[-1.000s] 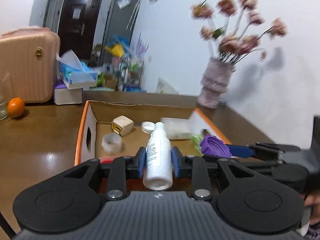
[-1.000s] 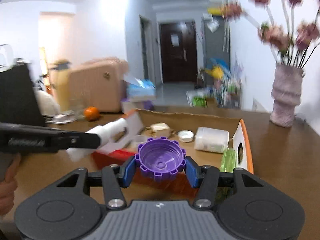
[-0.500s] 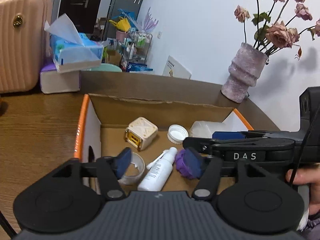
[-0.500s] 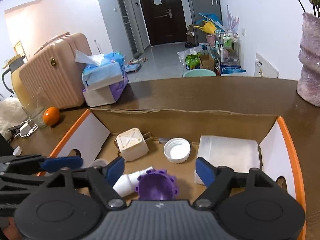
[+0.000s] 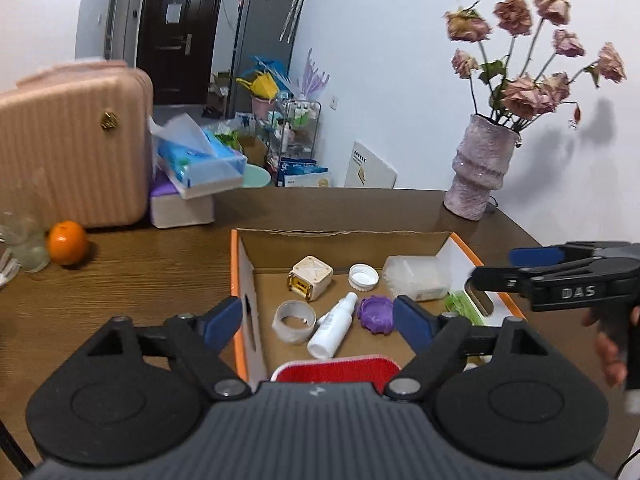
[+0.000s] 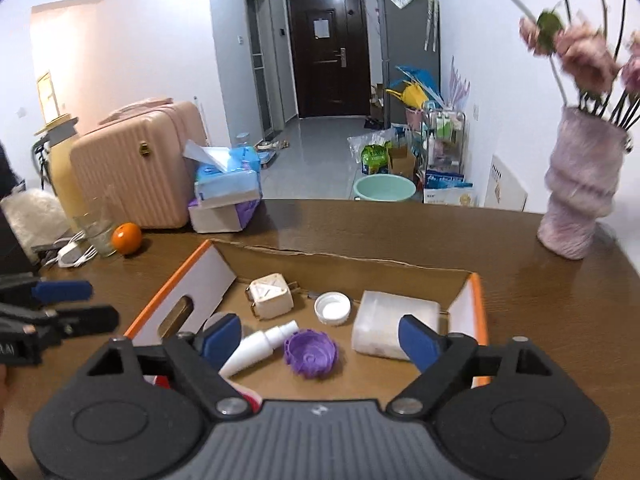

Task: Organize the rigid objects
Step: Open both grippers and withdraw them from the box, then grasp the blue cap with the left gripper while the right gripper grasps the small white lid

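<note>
Both the left gripper [image 5: 318, 318] and the right gripper [image 6: 320, 334] hang released above the orange-edged cardboard box [image 6: 478, 312]. On the box floor, mid-way along, the white plastic spray bottle [image 5: 333, 326] lies apparently touching the purple ridged cap [image 5: 375, 313].

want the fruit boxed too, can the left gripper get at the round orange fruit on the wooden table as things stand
Probably yes. The left gripper is open and empty, and the round orange fruit sits in the open on the wooden table, left of the cardboard box, with only a clear glass beside it.
</note>
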Demonstrator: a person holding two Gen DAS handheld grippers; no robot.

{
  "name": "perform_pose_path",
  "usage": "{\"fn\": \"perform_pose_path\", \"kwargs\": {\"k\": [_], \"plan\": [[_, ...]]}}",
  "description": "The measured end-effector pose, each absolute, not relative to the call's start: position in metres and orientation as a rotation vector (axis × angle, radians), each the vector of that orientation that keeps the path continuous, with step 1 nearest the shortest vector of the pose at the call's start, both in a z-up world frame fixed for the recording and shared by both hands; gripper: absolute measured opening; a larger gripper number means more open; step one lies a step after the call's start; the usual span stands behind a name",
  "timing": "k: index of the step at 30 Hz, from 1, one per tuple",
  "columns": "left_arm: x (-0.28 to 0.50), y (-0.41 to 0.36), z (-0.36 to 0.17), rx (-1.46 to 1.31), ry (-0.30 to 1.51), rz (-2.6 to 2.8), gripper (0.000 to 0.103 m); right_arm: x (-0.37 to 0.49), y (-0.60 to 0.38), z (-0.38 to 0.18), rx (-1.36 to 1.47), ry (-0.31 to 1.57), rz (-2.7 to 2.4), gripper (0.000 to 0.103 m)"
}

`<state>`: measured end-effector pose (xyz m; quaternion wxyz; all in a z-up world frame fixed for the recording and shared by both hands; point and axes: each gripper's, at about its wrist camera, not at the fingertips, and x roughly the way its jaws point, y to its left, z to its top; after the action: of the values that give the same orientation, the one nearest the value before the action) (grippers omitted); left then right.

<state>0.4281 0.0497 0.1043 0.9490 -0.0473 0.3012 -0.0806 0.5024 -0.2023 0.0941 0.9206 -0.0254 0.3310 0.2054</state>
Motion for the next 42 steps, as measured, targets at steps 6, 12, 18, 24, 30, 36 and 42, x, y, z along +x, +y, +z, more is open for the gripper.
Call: {"fn": "perform_pose_path", "kwargs": {"k": [6,12,18,24,30,36,42], "plan": [[0.366,0.033,0.119,-0.006,0.488,-0.072,0.103,0.431,-0.226,0.112,-0.126,0.546,0.347,0.091],[0.302,0.011,0.120,0.013,0.308,-0.023,0.103,0.350,-0.241,0.102,-0.220,0.258,0.300,0.102],[0.271,0.000,0.116,-0.009,0.257,0.004,0.103,0.321,-0.244,0.092,-0.176,0.248,0.308,0.102],[0.252,-0.007,0.107,0.019,0.277,0.036,0.103,0.292,-0.261,0.091,-0.140,0.231,0.294,0.102],[0.191,-0.031,0.069,0.020,0.260,0.023,0.103,0.227,-0.290,0.050,-0.146,0.265,0.287,0.102],[0.156,-0.068,0.028,0.007,0.337,-0.038,0.103,0.171,-0.311,-0.016,-0.043,0.356,0.248,0.101],[0.190,-0.126,0.008,0.153,0.344,-0.172,0.103,0.170,-0.343,-0.029,-0.008,0.381,0.176,0.099]]}}
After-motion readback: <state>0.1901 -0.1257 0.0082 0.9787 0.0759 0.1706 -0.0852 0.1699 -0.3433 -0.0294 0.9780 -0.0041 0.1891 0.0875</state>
